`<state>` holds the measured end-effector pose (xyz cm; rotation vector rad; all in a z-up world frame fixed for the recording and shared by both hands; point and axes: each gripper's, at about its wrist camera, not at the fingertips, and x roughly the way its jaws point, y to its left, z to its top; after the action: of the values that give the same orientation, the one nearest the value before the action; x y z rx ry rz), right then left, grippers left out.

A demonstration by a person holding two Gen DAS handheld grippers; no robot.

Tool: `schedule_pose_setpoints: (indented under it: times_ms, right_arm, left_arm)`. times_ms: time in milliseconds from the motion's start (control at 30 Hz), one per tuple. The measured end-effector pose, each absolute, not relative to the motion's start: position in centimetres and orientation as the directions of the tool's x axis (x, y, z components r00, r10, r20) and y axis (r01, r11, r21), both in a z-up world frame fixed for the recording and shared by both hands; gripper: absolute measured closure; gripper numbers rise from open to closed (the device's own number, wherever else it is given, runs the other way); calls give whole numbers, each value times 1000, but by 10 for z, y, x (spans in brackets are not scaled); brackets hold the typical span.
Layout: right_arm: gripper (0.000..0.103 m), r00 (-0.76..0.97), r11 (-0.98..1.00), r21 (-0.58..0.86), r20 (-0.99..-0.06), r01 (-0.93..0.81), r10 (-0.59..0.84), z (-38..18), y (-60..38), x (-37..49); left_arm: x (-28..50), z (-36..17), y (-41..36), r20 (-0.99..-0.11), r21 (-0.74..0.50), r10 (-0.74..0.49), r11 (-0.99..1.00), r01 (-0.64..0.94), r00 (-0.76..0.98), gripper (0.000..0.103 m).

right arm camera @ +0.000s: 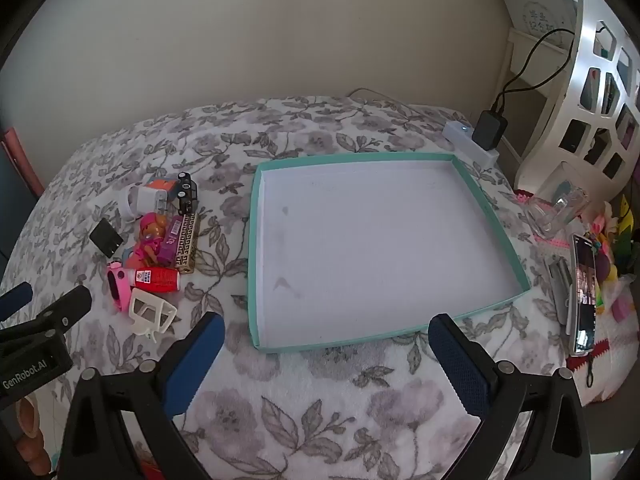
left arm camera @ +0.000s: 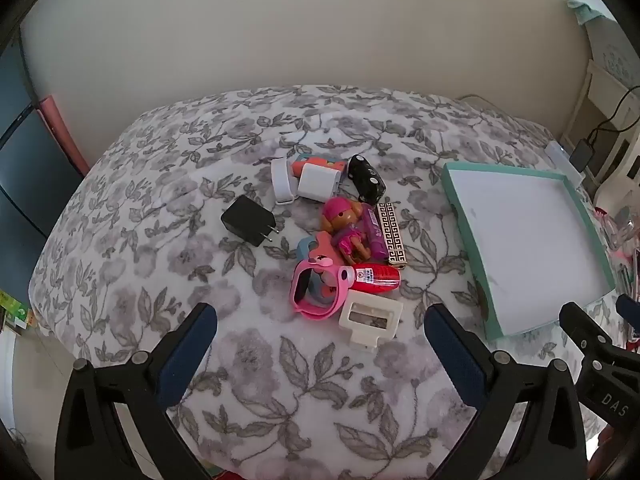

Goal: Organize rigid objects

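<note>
Teal card walls rim the shallow tray point(right arm camera: 486, 204), whose white floor is bare, so none of the sorting is done yet. It sits on the floral blanket point(left arm camera: 248, 384) to the right of the pile, close beside it but not touching.

I hold 2 grippers, both tilted down at the bed. My left gripper point(left arm camera: 320, 334) has its jaws spread wide with nothing between them, hovering just short of the cream plastic frame point(left arm camera: 370, 320). My right gripper point(right arm camera: 326, 346) is equally wide and empty, poised over the tray's near edge.

The pile is tight: the red bottle point(left arm camera: 376, 278) touches the pink watch point(left arm camera: 316, 292), and the doll point(left arm camera: 346, 228) lies against the purple tube point(left arm camera: 372, 232) and the key-pattern bar point(left arm camera: 392, 236). I judge the outliers safest first, either the cream frame or the black charger point(left arm camera: 248, 220), which lies apart on the left. I would come straight down, pads across a flat pair of sides, so neighbours are not nudged.

Readable writing: "GenRobot.AI" on the left gripper's body in the right view, and "DAS" on the right gripper's in the left view. The bottle's label is too small to read.
</note>
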<state>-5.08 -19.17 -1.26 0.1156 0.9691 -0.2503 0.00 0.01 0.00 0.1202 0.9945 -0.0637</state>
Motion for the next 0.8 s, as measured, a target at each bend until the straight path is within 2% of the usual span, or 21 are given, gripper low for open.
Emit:
schedule_pose_setpoints:
  times_ms: [800]
  right_arm:
    - [0, 548, 965, -2, -823, 261, -150, -13, -192, -51]
  left_arm:
    - [0, -2, 5, -841, 85, 19, 992, 97, 541, 0]
